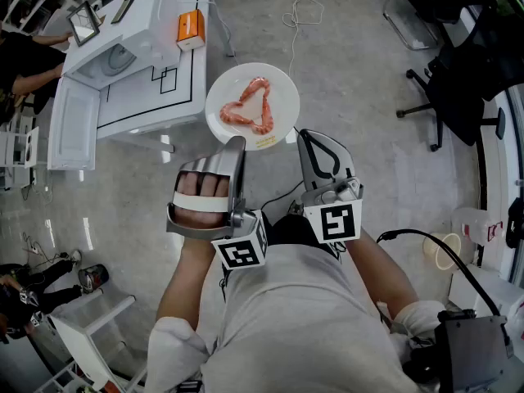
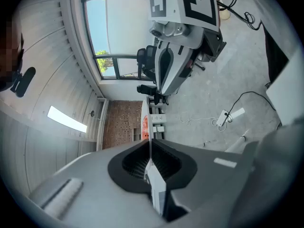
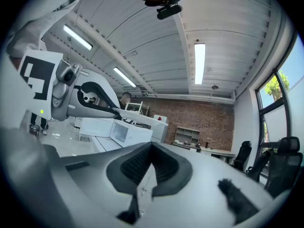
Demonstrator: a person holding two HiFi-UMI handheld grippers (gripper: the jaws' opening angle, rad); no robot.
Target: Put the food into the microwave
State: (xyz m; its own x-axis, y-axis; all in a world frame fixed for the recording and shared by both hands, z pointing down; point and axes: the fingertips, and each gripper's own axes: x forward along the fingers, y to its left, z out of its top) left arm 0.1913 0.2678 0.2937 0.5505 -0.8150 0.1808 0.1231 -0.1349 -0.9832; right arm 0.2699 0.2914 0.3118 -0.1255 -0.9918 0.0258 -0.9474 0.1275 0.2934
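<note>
Closest in is the person's torso (image 1: 303, 326) in a grey shirt, with both forearms reaching forward to the plate (image 1: 282, 88). The left hand-held gripper (image 1: 238, 142) is clenched on the plate's near rim, left of its middle. In the left gripper view the rim shows edge-on as a thin white line pinched between the dark ribbed pads. The right hand-held gripper (image 1: 300, 134) grasps the same near rim just to the right, and the right gripper view shows the white edge wedged between its pads too. Between the two, the plate hangs in the air over the grey floor (image 1: 352, 47).

On the plate lies the food (image 1: 236, 115), pink shrimp laid out in a heart shape around the plate's middle. Beyond the plate and to its left stands a white table (image 1: 176, 80) marked with black lines, its edge close to the plate's left rim. A white microwave (image 1: 139, 15) sits on it, farther left of the plate, with its door (image 1: 65, 125) swung open. An orange box (image 1: 191, 29) stands on the table beyond the plate's far-left edge.
</note>
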